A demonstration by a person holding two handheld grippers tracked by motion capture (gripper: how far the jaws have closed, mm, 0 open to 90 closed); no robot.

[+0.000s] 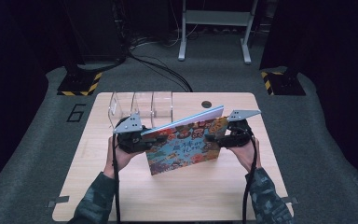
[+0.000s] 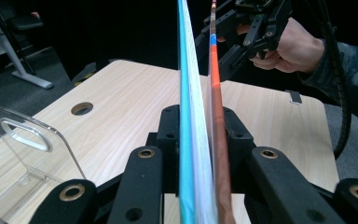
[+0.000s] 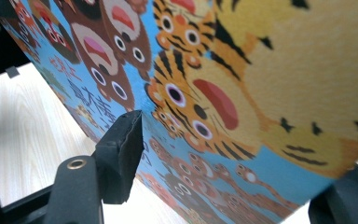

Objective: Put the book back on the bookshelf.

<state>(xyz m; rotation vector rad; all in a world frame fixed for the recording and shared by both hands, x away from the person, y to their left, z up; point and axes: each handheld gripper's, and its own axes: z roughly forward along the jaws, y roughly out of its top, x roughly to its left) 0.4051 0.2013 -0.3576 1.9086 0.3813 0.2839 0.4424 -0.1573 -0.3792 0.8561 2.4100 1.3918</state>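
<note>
bright cartoon animals, tigers and brown bears on a blue ground, cover the picture book (image 1: 186,148) that is held up over the middle of the pale wooden table (image 1: 177,196). in the high view the book stands tilted, its lower corner close to the tabletop and its upper edge rising towards the right, with the blue back cover showing as a thin strip along the top. whether that lower corner touches the wood cannot be told.

the left gripper (image 1: 137,140) has the book's left edge. in the left gripper view (image 2: 198,140) its two black jaws sit on either side of the closed book, pressed against the blue cover on one side and the orange-red cover on the other, with the white page block between them.

the right gripper (image 1: 219,138) meets the book's right edge in the high view. in the right gripper view one black jaw tip lies against the printed cover, while the other jaw stands off at the lower right corner, so the jaws are spread and nothing is pinched.

a clear acrylic file rack (image 1: 142,107) stands on the far part of the table, just behind the left gripper and apart from the book.
</note>
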